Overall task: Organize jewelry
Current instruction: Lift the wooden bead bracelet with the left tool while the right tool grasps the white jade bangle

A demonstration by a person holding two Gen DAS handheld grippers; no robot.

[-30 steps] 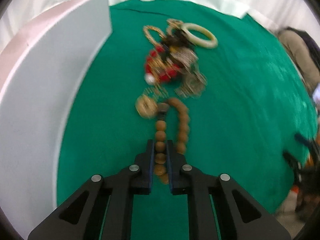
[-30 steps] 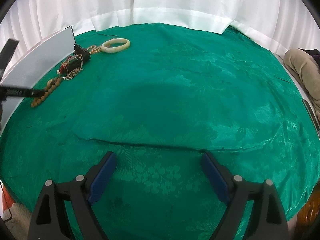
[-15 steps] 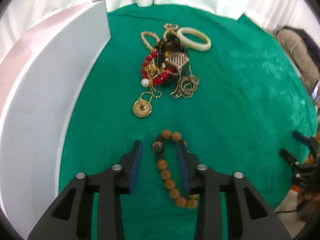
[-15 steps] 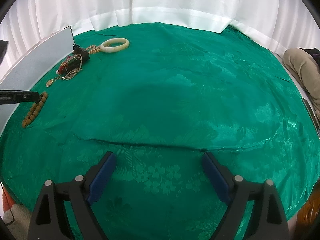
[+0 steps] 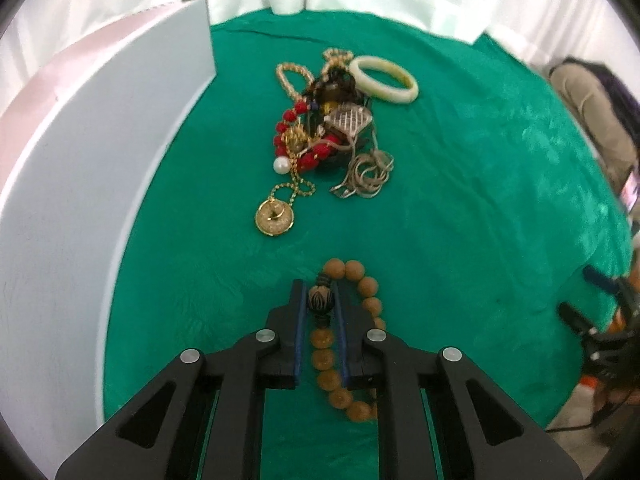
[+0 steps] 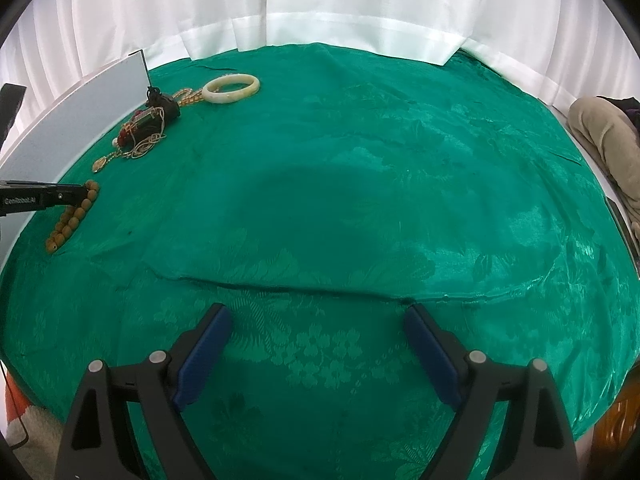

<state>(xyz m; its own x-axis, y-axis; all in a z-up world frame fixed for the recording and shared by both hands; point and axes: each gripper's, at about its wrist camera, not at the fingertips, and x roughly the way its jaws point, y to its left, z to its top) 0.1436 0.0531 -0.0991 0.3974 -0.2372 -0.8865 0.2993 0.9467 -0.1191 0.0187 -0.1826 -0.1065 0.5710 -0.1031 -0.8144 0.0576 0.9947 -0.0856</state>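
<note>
A: Left wrist view first. Where is the bead bracelet?

B: The wooden bead bracelet lies on the green tablecloth, at the near end, apart from the jewelry pile. The left gripper has just been closing its jaws, and its blue pads now pinch the bracelet's dark carved bead; more beads run back between the fingers.

A: And the pile itself?

B: Farther off: a red bead strand, a gold round pendant on its chain, a silvery chain, a pearl, and a cream bangle at the far right of it. A white board stands along the left.

A: Right wrist view?

B: The right gripper hangs over bare cloth with its jaws spread wide, nothing between them. Far left, the left gripper reaches in onto the bracelet, which trails toward the cloth's edge. The pile and bangle sit beyond, beside the board. White curtains hang behind.
</note>
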